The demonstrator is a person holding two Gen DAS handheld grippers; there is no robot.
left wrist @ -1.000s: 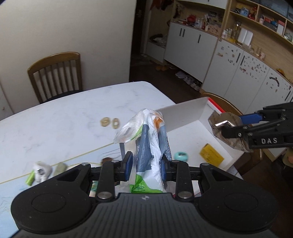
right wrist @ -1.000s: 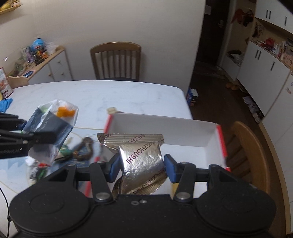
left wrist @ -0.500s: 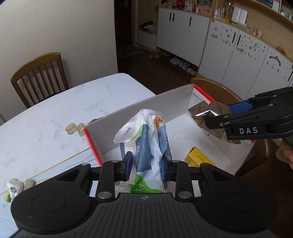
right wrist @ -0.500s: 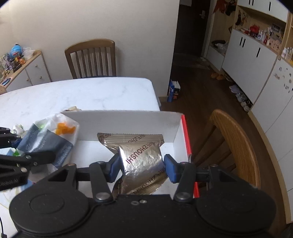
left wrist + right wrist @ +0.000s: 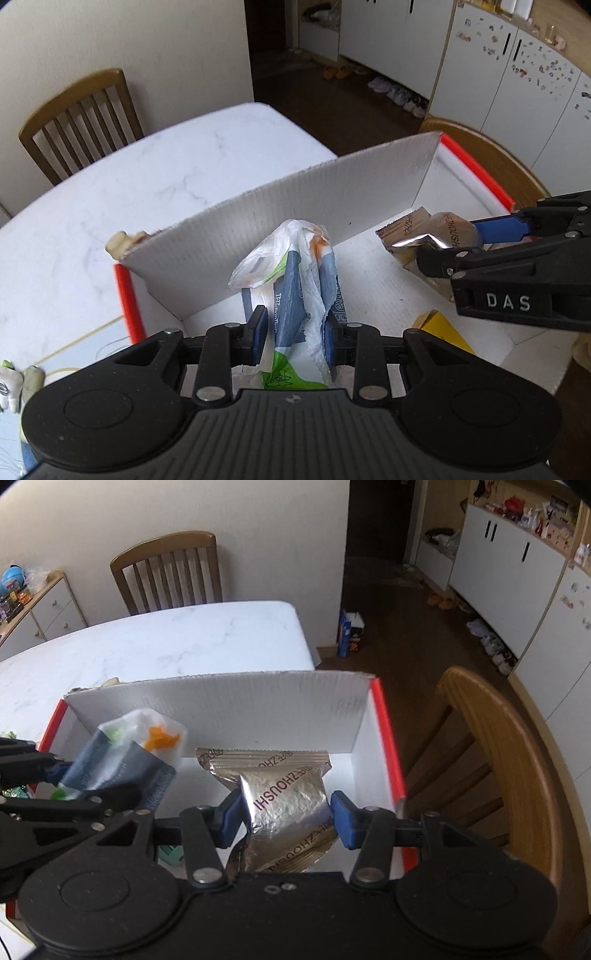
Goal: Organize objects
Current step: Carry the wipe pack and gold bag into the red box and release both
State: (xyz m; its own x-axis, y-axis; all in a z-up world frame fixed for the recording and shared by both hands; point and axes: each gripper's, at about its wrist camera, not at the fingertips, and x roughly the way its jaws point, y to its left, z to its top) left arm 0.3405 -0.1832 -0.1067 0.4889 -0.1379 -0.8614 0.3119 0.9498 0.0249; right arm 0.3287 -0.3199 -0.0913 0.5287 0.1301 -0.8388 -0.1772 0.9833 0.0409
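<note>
While both of my grippers hang over the white corrugated box (image 5: 332, 192) with its red-edged rims, each one is clamped on a packet. My left gripper (image 5: 295, 332) pinches a crumpled plastic snack bag (image 5: 295, 266), white with blue, green and orange print, which stands up between the blue pads at the lower centre of the left wrist frame, above the box floor and in front of the far wall. My right gripper (image 5: 286, 816) squeezes a silver foil packet (image 5: 284, 797) printed with dark red lettering; it sits at the centre of the right wrist frame, above the box's inside. Seen from the left wrist, that foil packet shows at the right, with a yellow packet (image 5: 443, 328) lying on the box floor below it. From the right wrist, a mint-green object (image 5: 171, 853) peeks out low on the floor at lower left. Behind the box stretches the white marble table (image 5: 166, 642), with a wooden chair (image 5: 170, 572) at its far side and another (image 5: 491, 760) to the right.
</note>
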